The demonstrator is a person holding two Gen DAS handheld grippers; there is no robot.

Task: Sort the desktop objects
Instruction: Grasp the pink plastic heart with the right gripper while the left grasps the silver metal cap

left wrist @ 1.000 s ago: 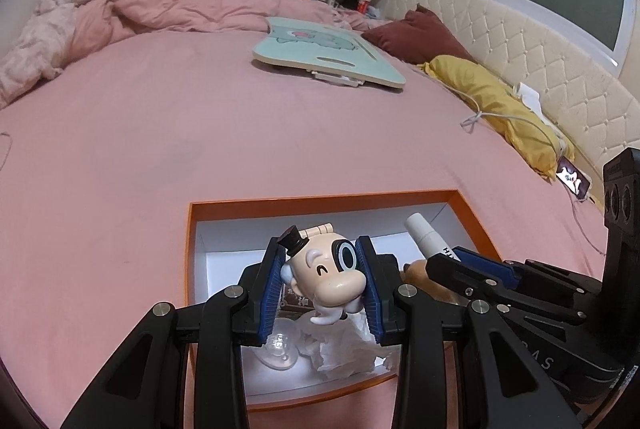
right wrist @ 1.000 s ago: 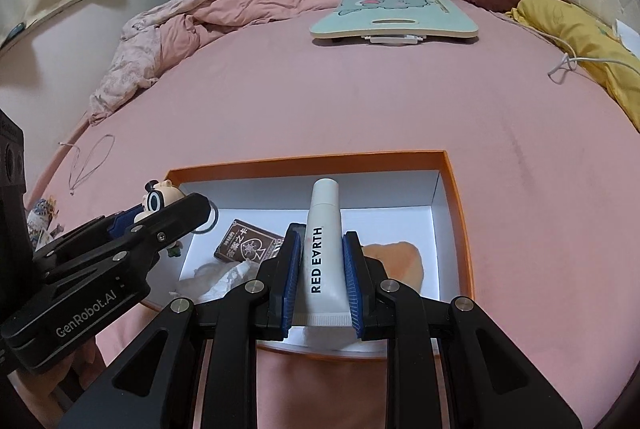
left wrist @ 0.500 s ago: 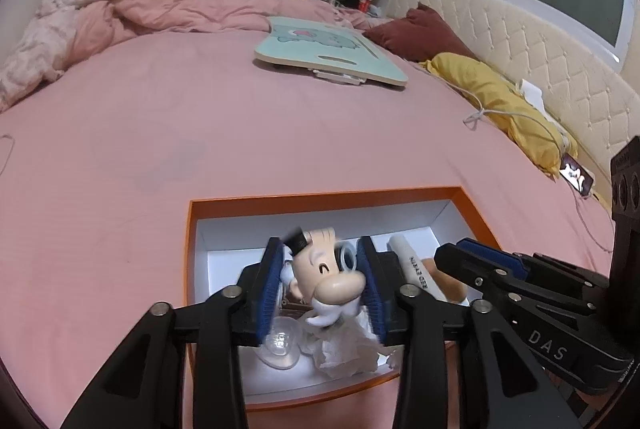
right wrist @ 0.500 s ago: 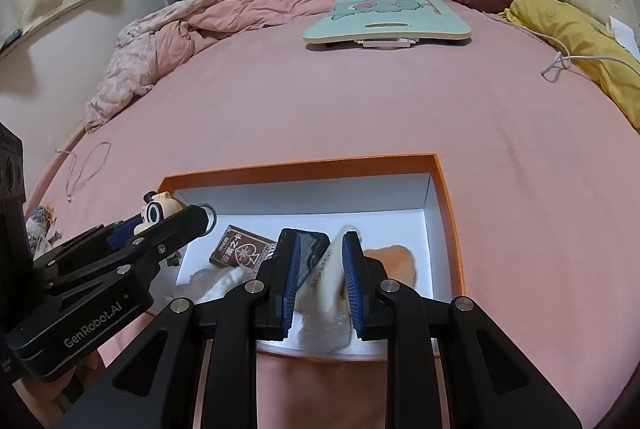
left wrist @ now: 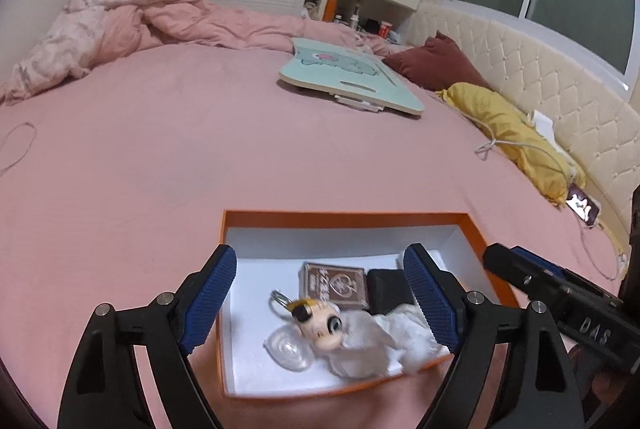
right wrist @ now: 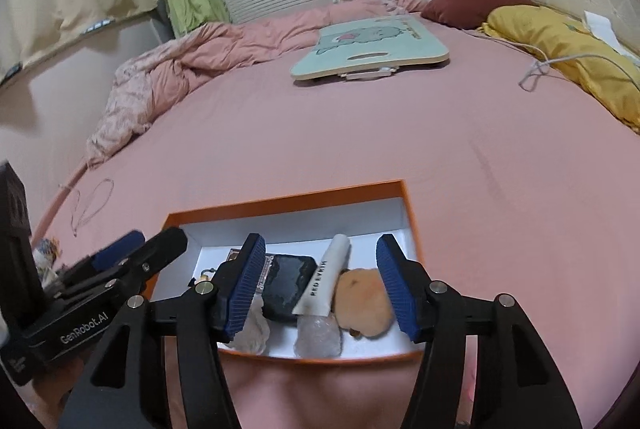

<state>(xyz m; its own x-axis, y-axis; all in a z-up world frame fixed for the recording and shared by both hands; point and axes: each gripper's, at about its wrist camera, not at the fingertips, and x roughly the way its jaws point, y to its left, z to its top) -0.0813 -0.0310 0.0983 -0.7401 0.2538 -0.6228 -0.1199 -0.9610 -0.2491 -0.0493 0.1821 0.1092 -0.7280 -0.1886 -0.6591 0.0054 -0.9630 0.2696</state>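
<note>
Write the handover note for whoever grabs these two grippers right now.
Left gripper: open, jaws just opened, nothing between the pads; the figurine keychain lies in the orange box on crumpled tissue.
Right gripper: open, jaws just opened; the white tube lies in the box beside the tan plush and a black case.
Done: both items dropped in.
Left: no other loose items seen on the bed; lift both grippers clear.

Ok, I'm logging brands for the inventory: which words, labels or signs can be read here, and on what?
"GenRobot.AI": side of the left gripper.
"DAS": side of the right gripper.
"RED EVRTH", partly legible: white tube in the orange box.
Brown packet: print too blurred to read.
</note>
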